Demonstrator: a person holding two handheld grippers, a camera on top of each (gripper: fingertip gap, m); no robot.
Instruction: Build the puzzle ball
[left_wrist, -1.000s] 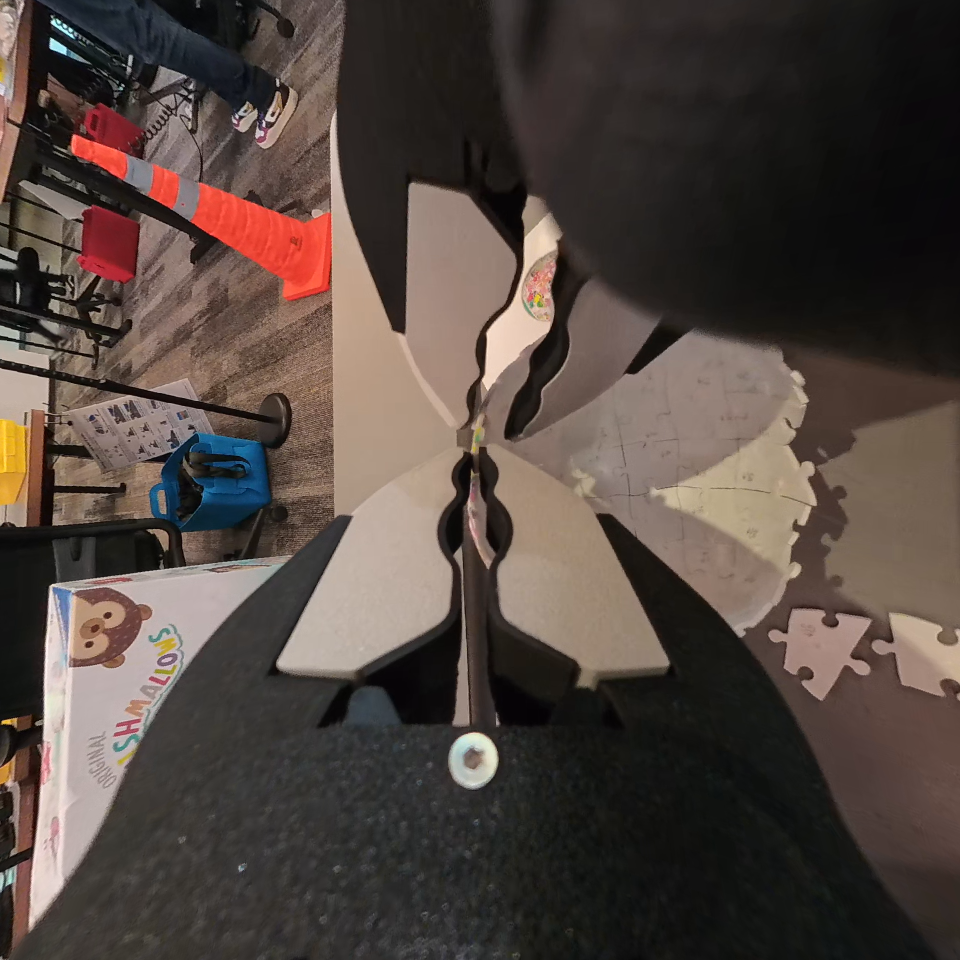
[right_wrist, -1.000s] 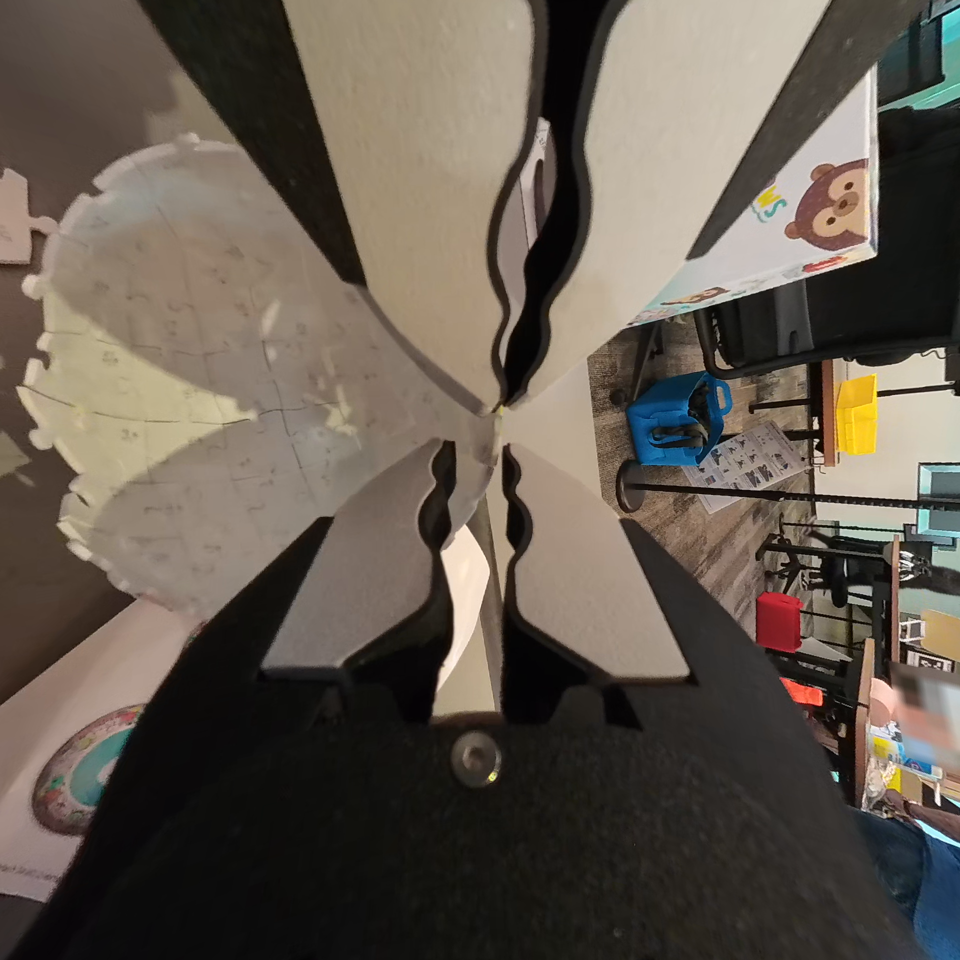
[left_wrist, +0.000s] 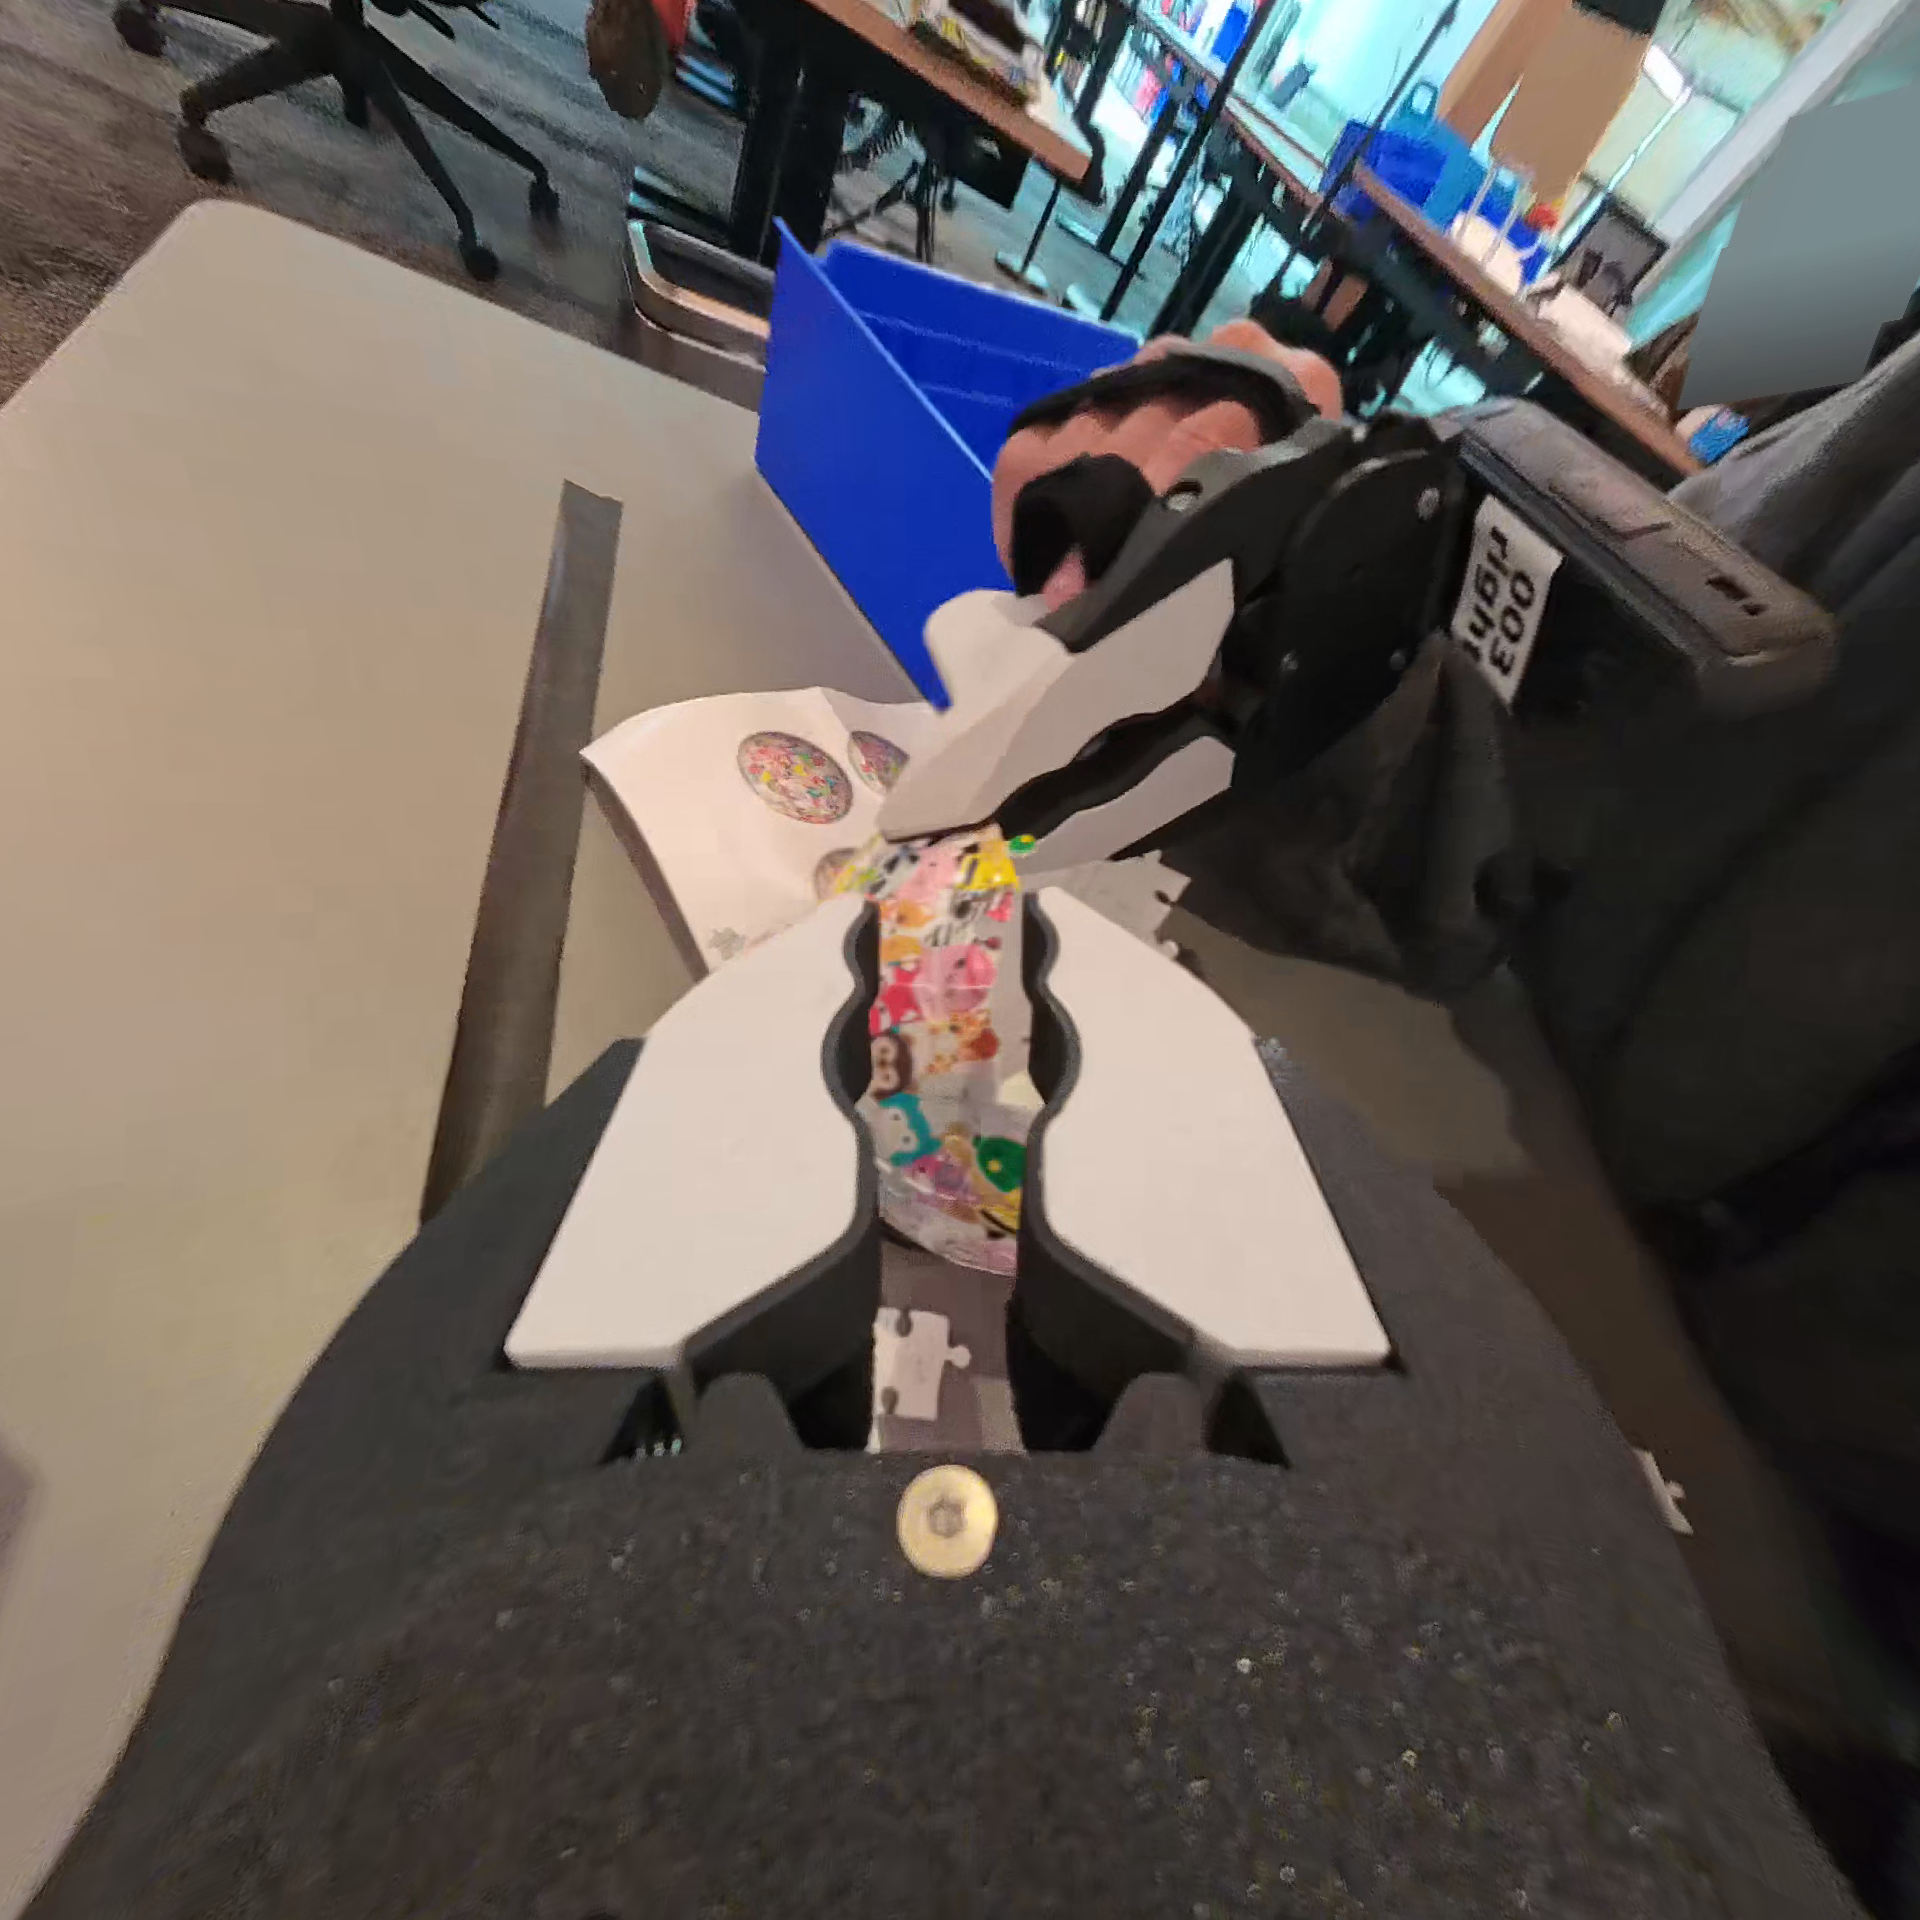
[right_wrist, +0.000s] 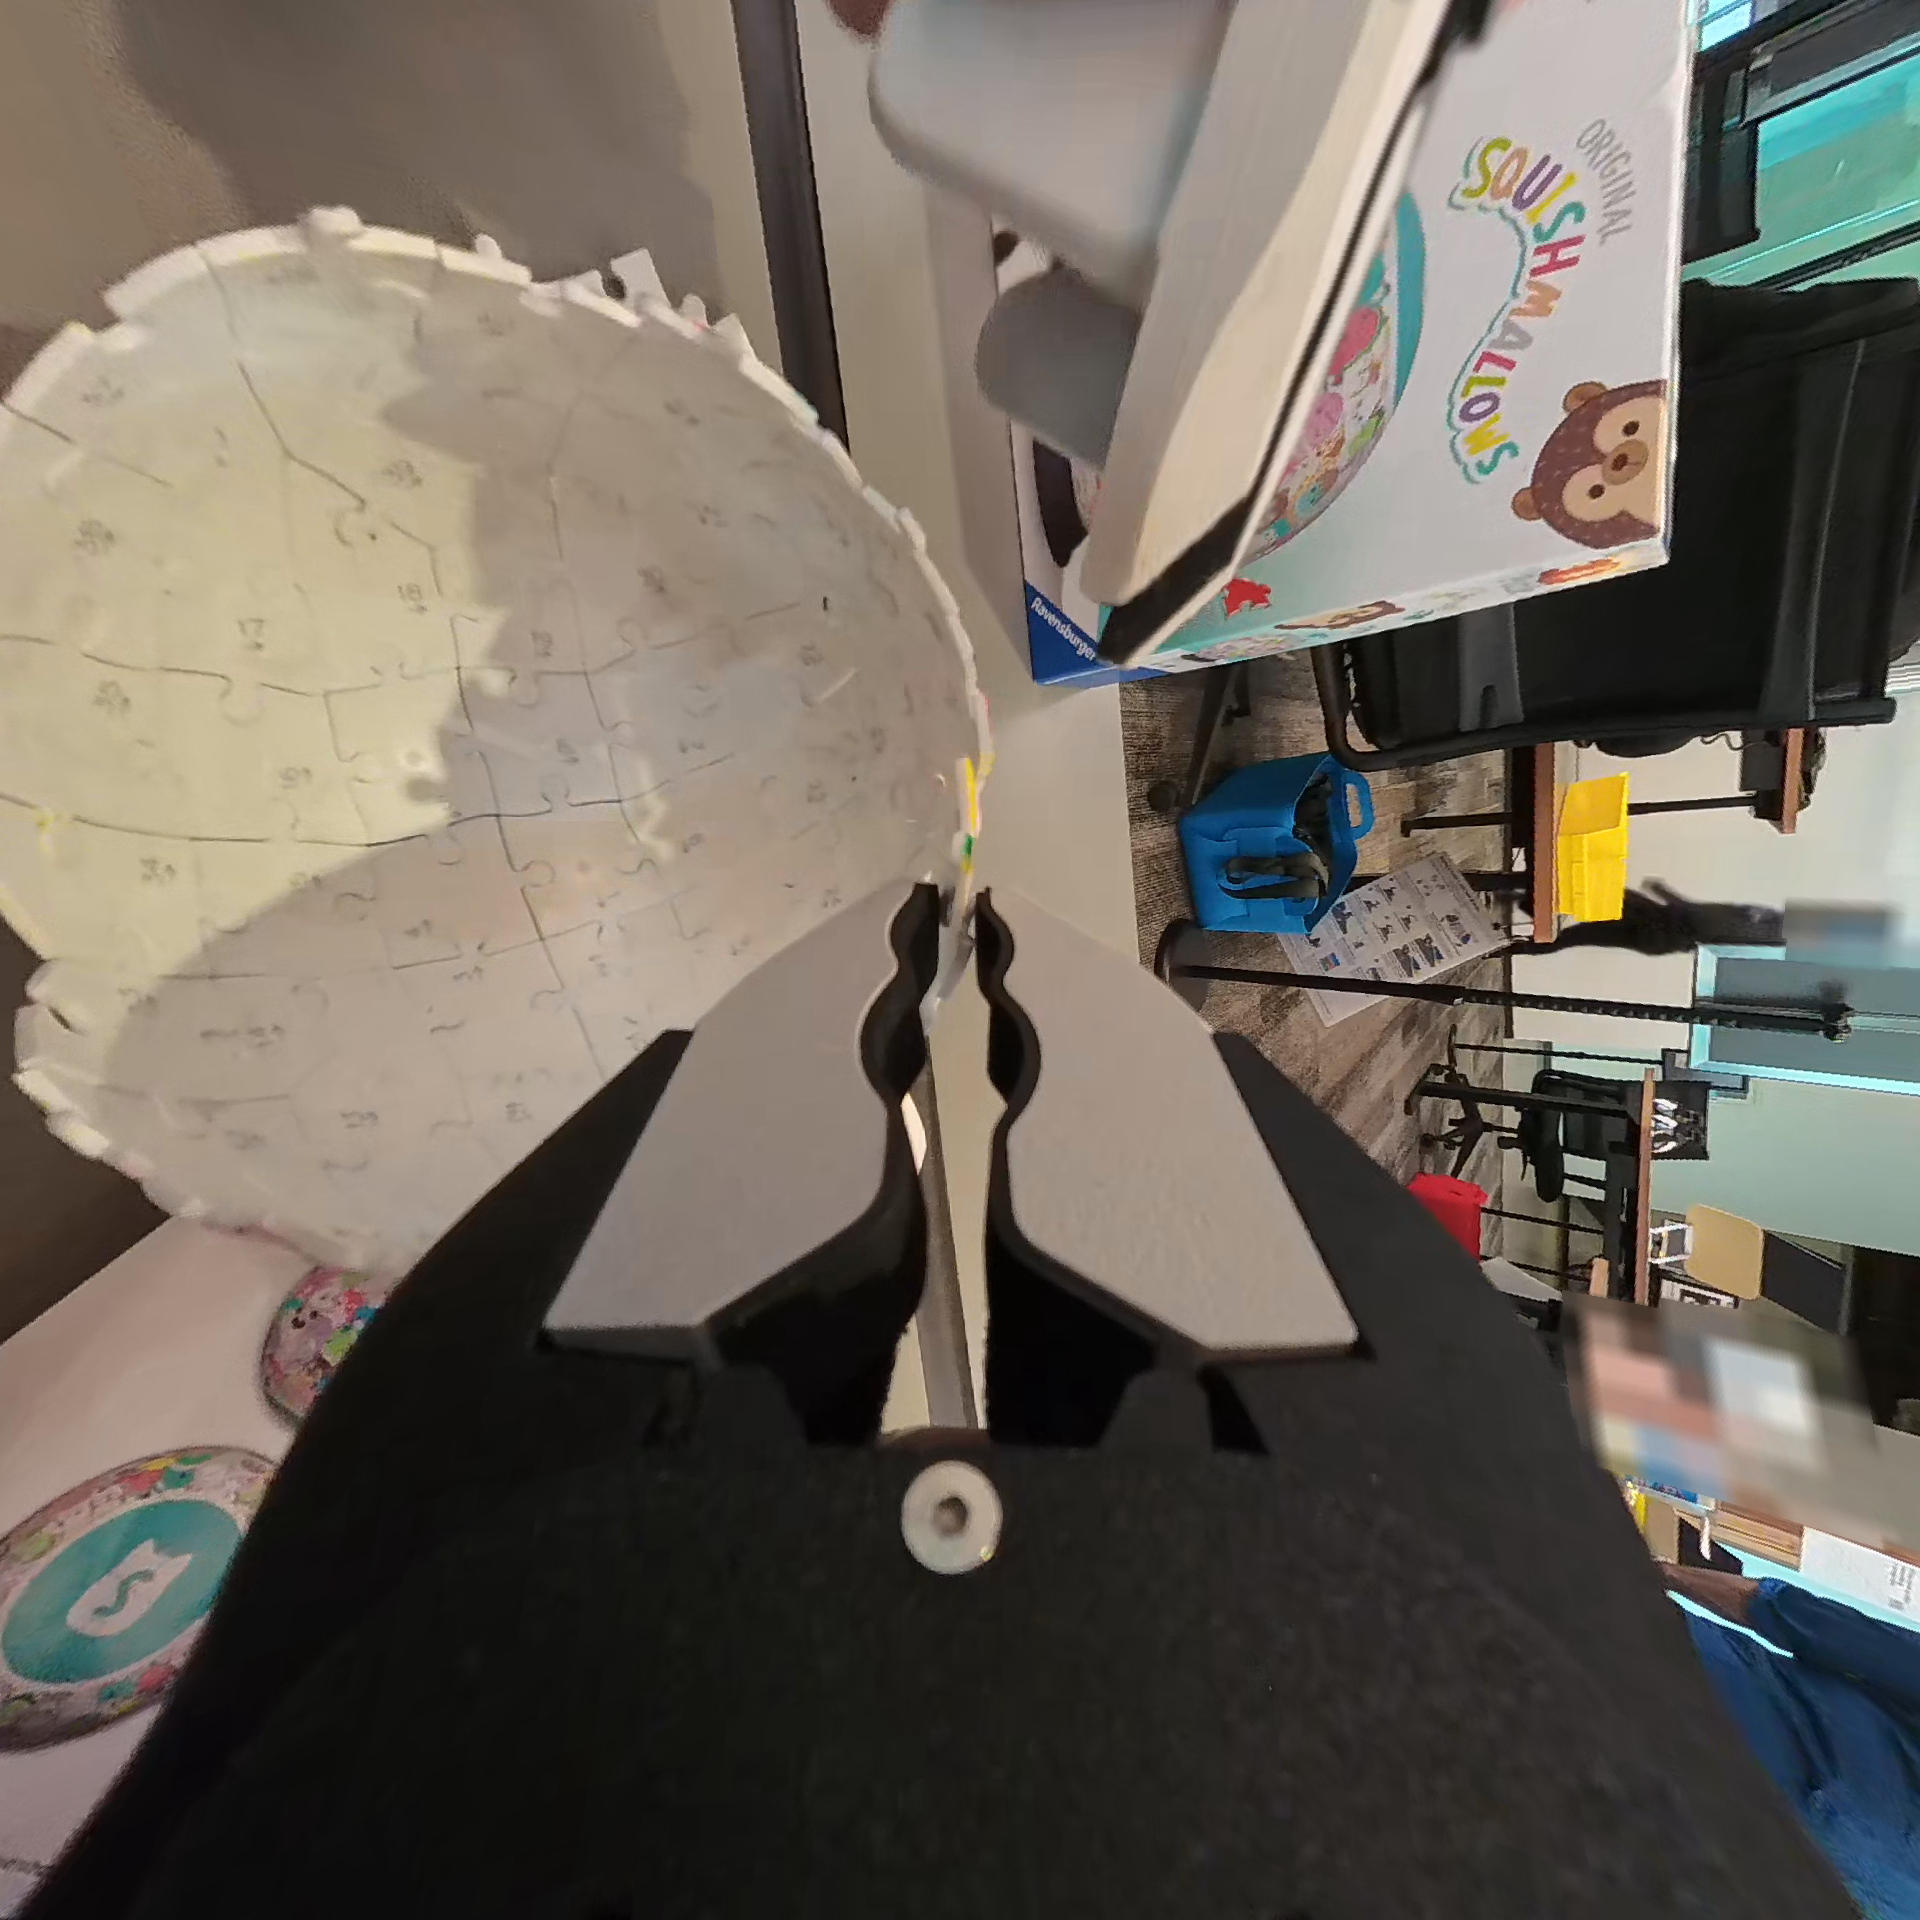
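The half-built puzzle ball is a curved shell, colourful outside (left_wrist: 940, 1039) and white inside (right_wrist: 416, 727). My right gripper (right_wrist: 956, 904) is shut on the shell's rim and holds it up above the table. It also shows in the left wrist view (left_wrist: 966, 842), pinching the top of the shell. My left gripper (left_wrist: 951, 909) is open, and the shell's colourful outside shows through the gap between its fingers. I cannot tell whether its fingers touch the shell. One of its fingers (right_wrist: 1226, 364) shows blurred at the top of the right wrist view.
A loose white puzzle piece (left_wrist: 920, 1371) lies on the table under my left gripper. A printed sheet with ball pictures (left_wrist: 748, 810) lies beyond the shell, and a blue bin (left_wrist: 914, 416) stands behind it. The puzzle box (right_wrist: 1507, 312) stands near the table edge. A person's grey sleeve (left_wrist: 1714, 935) is at the right. The tips of one gripper are about 5 cm away from the tips of the other.
My left gripper was shut on the shell's rim; it has opened, let go and swung round to face the shell's outside. My right gripper still holds the rim.
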